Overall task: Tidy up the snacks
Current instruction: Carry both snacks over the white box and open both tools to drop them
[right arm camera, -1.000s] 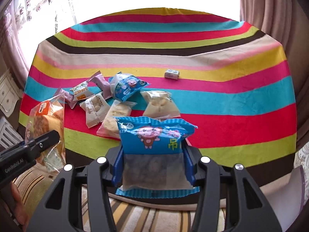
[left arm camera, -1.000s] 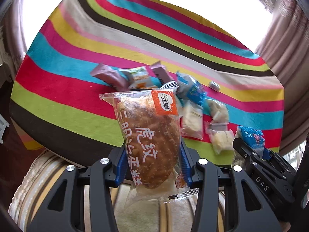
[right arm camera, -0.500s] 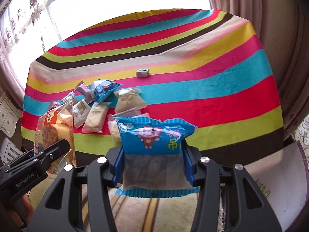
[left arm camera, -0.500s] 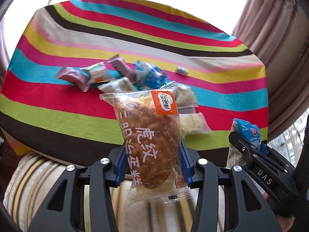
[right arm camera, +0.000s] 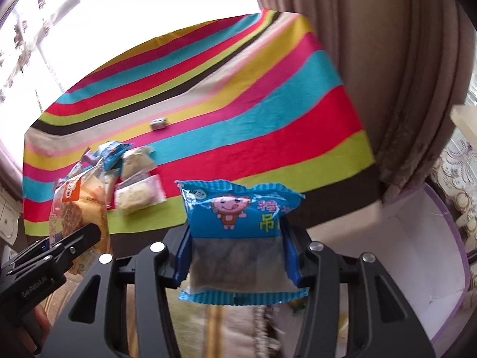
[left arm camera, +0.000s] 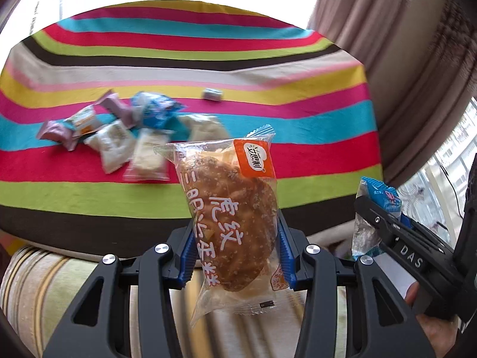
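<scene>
My left gripper [left arm camera: 235, 250] is shut on a clear-wrapped brown cake [left arm camera: 229, 217] with an orange label, held upright in front of the striped table. The right gripper [right arm camera: 235, 253] is shut on a blue snack packet [right arm camera: 238, 208] with a cartoon figure. Each gripper shows at the edge of the other's view: the right one [left arm camera: 387, 223] with its blue packet [left arm camera: 381, 197], the left one [right arm camera: 71, 238] with the cake [right arm camera: 77, 208]. Several loose snack packets [left arm camera: 119, 137] lie in a heap on the striped cloth [left arm camera: 208, 59].
A small silver packet [left arm camera: 212, 94] lies alone on the cloth beyond the heap. A white box with a purple rim [right arm camera: 417, 253] stands low at the right, beside the table. Brown curtains [right arm camera: 402, 74] hang on the right. A striped cushion [left arm camera: 44, 292] lies below.
Both grippers have swung to the right with their packets still held. The heap of snacks has slid to the left in both views, and the white box has come into the right wrist view.
</scene>
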`<state>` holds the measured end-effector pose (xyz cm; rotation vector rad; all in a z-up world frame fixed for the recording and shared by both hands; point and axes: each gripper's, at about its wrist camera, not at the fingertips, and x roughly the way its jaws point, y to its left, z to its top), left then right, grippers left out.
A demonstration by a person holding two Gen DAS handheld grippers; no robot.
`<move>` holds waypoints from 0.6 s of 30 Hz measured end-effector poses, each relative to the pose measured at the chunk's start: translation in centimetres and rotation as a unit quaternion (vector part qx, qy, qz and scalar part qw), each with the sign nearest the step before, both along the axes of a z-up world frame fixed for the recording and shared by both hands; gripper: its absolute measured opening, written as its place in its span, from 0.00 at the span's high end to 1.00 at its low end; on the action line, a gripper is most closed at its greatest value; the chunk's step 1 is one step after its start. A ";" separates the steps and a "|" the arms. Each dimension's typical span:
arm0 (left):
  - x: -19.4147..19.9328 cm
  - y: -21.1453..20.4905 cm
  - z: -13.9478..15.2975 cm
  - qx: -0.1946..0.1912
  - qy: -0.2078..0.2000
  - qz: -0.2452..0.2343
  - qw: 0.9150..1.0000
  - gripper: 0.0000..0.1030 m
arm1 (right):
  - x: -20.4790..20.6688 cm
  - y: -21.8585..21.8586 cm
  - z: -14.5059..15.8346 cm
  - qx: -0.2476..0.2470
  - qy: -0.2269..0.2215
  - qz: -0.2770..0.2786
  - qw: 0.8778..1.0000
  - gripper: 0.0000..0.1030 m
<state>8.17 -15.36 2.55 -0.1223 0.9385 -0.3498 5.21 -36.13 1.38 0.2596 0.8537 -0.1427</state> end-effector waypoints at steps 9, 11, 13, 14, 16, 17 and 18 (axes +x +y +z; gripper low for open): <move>-1.4 -6.1 -0.2 -0.011 0.008 -0.074 0.997 0.57 | -4.1 -7.6 -1.5 -0.003 0.027 -0.090 0.996 0.51; -1.7 -7.6 -0.4 -0.013 0.012 -0.093 0.995 0.57 | -5.0 -9.1 -2.0 -0.004 0.035 -0.107 0.994 0.51; -2.0 -8.8 -0.6 -0.017 0.016 -0.109 0.994 0.57 | -5.6 -10.0 -2.4 -0.006 0.040 -0.117 0.992 0.51; -2.0 -9.6 -0.8 -0.018 0.020 -0.120 0.992 0.57 | -5.9 -10.3 -2.6 -0.006 0.042 -0.122 0.992 0.51; -2.2 -10.7 -1.0 -0.021 0.026 -0.134 0.990 0.57 | -6.4 -11.2 -3.0 -0.007 0.047 -0.132 0.990 0.51; -2.4 -11.3 -1.1 -0.022 0.030 -0.143 0.989 0.57 | -6.6 -11.4 -3.1 -0.008 0.049 -0.136 0.989 0.51; -2.5 -11.8 -1.2 -0.024 0.033 -0.151 0.988 0.57 | -6.8 -11.6 -3.2 -0.008 0.051 -0.139 0.989 0.51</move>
